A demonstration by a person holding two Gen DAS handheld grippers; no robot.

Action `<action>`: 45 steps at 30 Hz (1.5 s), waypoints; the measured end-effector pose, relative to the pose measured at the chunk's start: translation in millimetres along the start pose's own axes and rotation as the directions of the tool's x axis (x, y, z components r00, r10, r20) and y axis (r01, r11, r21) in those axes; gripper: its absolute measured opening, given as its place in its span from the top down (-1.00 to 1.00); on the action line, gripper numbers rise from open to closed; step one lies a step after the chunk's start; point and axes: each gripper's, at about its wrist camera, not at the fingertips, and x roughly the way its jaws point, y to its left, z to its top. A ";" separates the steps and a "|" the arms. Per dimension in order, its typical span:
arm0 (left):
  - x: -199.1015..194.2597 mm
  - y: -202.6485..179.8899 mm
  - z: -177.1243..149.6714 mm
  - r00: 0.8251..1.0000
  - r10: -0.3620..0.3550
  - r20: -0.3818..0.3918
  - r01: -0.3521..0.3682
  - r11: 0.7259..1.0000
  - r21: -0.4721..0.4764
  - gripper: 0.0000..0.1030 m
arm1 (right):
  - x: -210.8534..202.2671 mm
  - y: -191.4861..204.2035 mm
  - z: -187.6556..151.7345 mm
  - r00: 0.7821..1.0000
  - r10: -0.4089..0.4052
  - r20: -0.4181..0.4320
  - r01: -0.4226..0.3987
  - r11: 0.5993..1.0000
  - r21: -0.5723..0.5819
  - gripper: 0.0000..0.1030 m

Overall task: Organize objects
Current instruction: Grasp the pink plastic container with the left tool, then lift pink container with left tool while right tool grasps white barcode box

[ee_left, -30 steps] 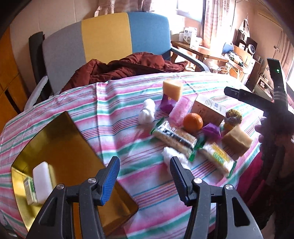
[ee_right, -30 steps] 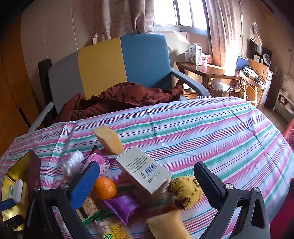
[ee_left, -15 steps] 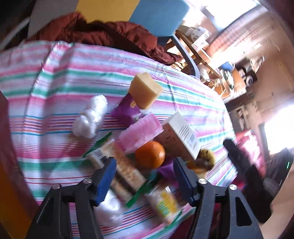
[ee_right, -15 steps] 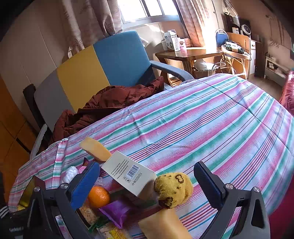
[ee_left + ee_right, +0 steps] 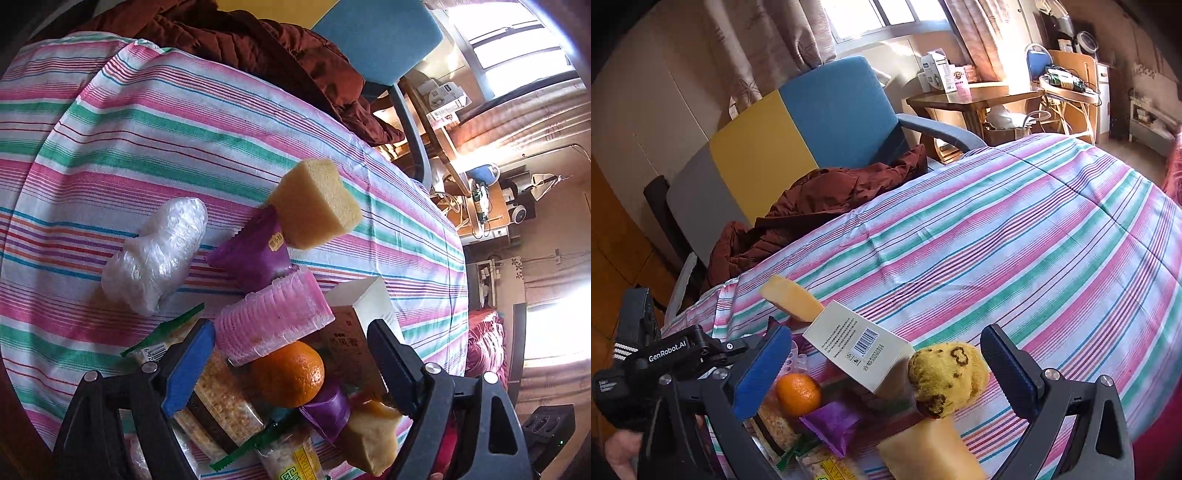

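A pile of small items lies on the striped tablecloth [image 5: 147,140]. My left gripper [image 5: 291,365] is open and empty, low over the pile, with the orange [image 5: 288,373] and the pink ridged pack [image 5: 273,317] between its fingers. Around them lie a yellow sponge [image 5: 314,203], a purple packet [image 5: 255,251], a white plastic wad [image 5: 159,251], a white carton [image 5: 358,328] and cracker packs [image 5: 221,402]. My right gripper [image 5: 886,369] is open and empty, hovering over the carton [image 5: 857,347], the yellow rolled sock [image 5: 945,373] and the orange [image 5: 798,393].
A chair [image 5: 798,122] with a dark red jacket [image 5: 820,206] stands behind the table. The tablecloth stretches bare to the right [image 5: 1034,236]. The left gripper body [image 5: 665,358] shows at the left of the right wrist view. A second sponge [image 5: 931,450] lies at the near edge.
My left gripper has swung away from the gold tray and moved down close over the pile, rolling sideways. My right gripper has shifted slightly and stays open.
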 end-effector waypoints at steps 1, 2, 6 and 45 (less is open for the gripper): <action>-0.3 1.8 0.6 1.000 0.003 0.001 -0.003 1.000 -0.008 -0.67 | 0.0 -1.1 0.5 1.000 0.003 0.000 -0.003 1.000 0.008 -0.99; -1.1 3.7 0.4 1.000 0.003 0.003 -0.003 1.000 -0.015 -0.67 | -0.3 -2.1 0.8 1.000 0.006 0.000 -0.006 1.000 0.013 -0.99; -11.2 2.5 -0.8 0.999 0.035 0.031 -0.036 0.999 0.037 -0.68 | -0.7 -2.8 1.2 1.000 0.008 0.002 -0.008 1.000 0.020 -0.99; -128.3 18.8 -95.1 0.959 -0.005 0.283 -0.131 0.880 0.457 0.29 | 26.2 46.7 -18.8 0.991 -0.128 -0.028 0.113 0.944 -0.311 -0.99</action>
